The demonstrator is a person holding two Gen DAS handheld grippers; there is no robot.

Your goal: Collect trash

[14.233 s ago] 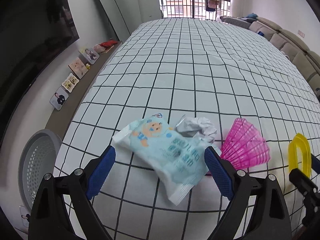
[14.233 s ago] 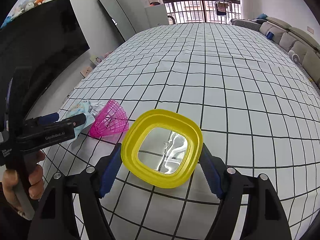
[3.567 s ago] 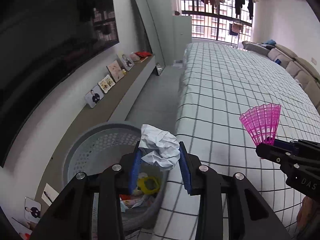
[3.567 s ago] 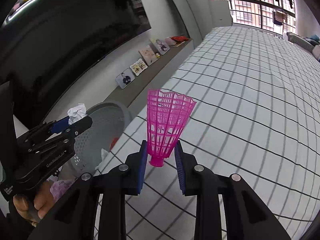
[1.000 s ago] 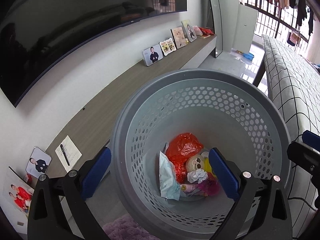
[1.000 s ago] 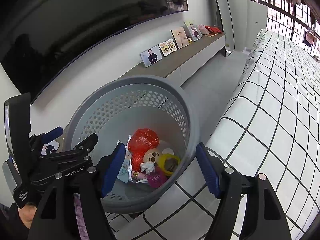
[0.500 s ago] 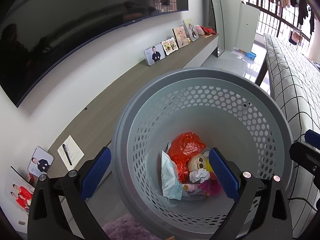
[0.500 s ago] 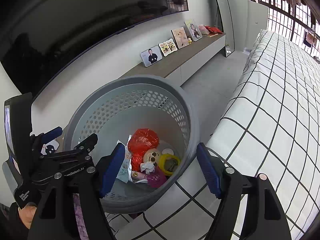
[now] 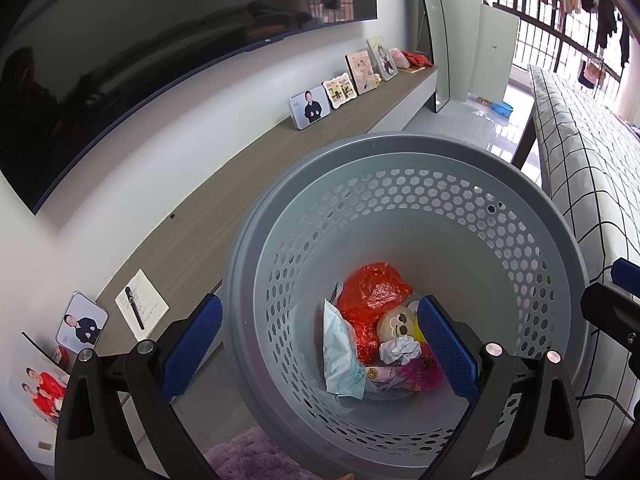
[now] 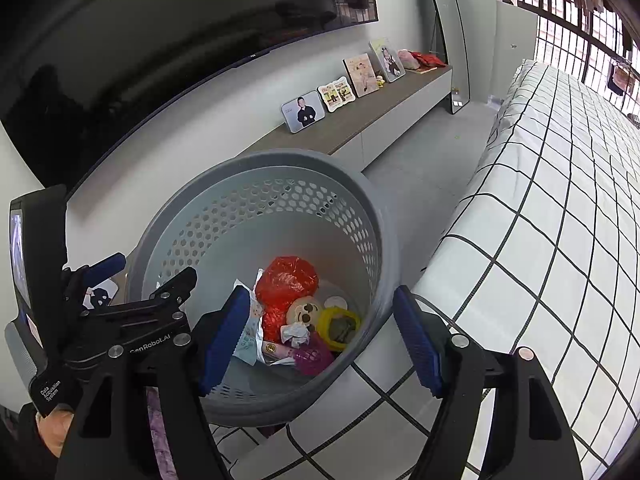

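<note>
The left gripper (image 9: 320, 344) fills the lower frame of its own view, jaws spread wide, empty. The right gripper (image 10: 326, 338) sits likewise, bottom centre, fingers wide apart, nothing held.

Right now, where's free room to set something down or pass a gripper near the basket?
Bare room: the checkered bed right of the grey basket; the wooden shelf between the notepad and the photo frames. Crowded: the basket bottom, piled with the red bag, crumpled paper and yellow lid. Both hand-held grippers are open above it.
</note>
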